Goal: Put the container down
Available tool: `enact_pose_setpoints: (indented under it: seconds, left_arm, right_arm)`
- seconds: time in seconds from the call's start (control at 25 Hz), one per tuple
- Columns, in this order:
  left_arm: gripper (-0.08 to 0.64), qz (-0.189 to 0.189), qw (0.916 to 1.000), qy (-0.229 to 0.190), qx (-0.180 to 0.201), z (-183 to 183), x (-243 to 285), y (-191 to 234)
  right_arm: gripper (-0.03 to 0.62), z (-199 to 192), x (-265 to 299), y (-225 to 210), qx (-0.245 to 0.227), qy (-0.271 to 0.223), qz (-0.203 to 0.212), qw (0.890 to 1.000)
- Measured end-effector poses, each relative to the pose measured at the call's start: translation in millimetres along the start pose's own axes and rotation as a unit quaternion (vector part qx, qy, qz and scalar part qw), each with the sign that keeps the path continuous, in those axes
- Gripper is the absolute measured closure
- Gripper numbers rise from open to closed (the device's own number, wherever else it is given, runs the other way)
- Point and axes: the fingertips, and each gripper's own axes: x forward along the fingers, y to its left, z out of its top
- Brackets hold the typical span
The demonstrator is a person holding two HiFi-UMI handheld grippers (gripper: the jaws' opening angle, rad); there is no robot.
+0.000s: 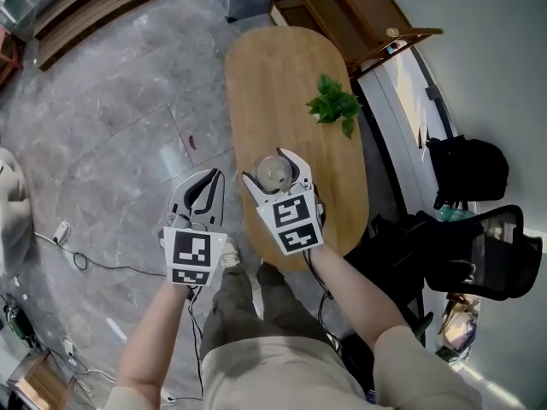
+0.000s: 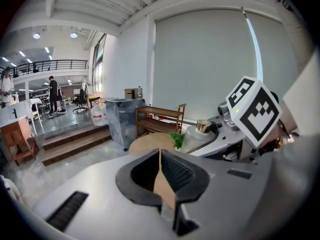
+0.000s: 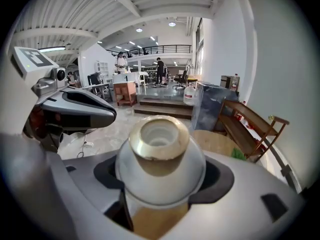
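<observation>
**One container held over the desk, one gripper empty**

Two grippers show in the head view, each carrying one cube with square markers. The right gripper (image 1: 267,166) has its fingers (image 3: 220,176) spread around the one white rounded container with a gold-rimmed neck (image 1: 274,176), clamped on its body from both sides. In the right gripper view the container (image 3: 160,159) fills the gap between the dark pads, neck up and mouth open. It hangs over the near end of the single oval wooden desk (image 1: 273,84). Its base is hidden, so I cannot tell whether it touches the wood.

The left gripper (image 1: 208,182) sits at 9 o'clock of the right one, just beside it, off the desk's edge and over the grey stone floor (image 1: 111,135). In the left gripper view its fingers (image 2: 177,171) are pressed together with nothing between them, and the right gripper's marker cube (image 2: 252,111) shows at 2 o'clock.

One small green leafy plant (image 1: 333,105) rests on the desk at 1 o'clock of the container, well apart from it. One brown wooden shelf unit (image 3: 252,121) stands beyond the desk's far end. One black office chair (image 1: 479,246) stands at 3 o'clock of the desk's near end. Two people (image 3: 159,70) stand far back on a raised floor in the right gripper view.
</observation>
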Motion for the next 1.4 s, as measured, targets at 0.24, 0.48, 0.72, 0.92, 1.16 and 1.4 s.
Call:
enact_pose_setpoints:
  seconds: [0.24,0.48,0.72,0.92,1.16,1.4]
  left_arm:
    - [0.546,-0.012,0.9994,0.027,-0.016,-55.0,47.6,3.7]
    - [0.545,-0.034,0.9973,0.055,-0.032,-115.2,90.3,-1.6]
    - [0.546,-0.041,0.9947,0.09,-0.025,-176.0,124.3,-8.9]
    - [0.546,-0.041,0.9916,0.118,-0.034,-224.5,147.8,-8.7]
    - [0.545,-0.042,0.9893,0.133,-0.043,-257.6,165.3,-11.4]
    - [0.545,-0.054,0.9873,0.143,-0.042,-274.9,172.3,-21.4]
  right_arm:
    - [0.262,-49.2,54.7,-1.7,0.019,0.015,-0.001,1.0]
    - [0.262,-105.5,105.4,-0.9,0.032,0.043,0.001,0.999]
    - [0.262,-159.8,147.6,0.5,0.037,0.058,-0.002,0.998]
    - [0.262,-199.7,179.4,2.2,0.038,0.072,-0.003,0.997]
    - [0.262,-231.1,204.1,0.2,0.042,0.075,-0.01,0.996]
    - [0.262,-256.8,211.8,2.3,0.025,0.068,-0.022,0.997]
